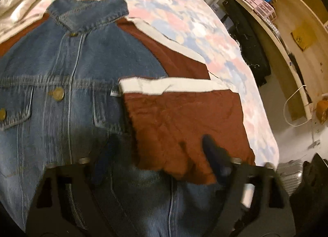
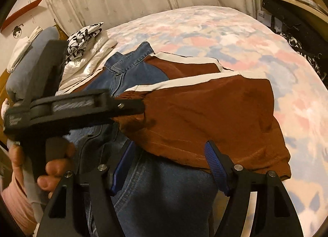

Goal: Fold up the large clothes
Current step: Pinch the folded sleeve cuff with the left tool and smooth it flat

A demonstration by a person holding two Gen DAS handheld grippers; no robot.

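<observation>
On the bed (image 2: 235, 32), the denim jacket (image 1: 61, 68) lies front-up, collar away, spread flat so its seams serve as fold lines. Its rust sleeve (image 2: 205, 114) is doubled across the chest, narrowing the garment. Left tool (image 1: 155, 155) hovers with jaws apart, sleeve edge between them but unpinched. Right tool (image 2: 170, 161) likewise spread wide, gripping nothing, positioned over the hem, probably for the next fold.
</observation>
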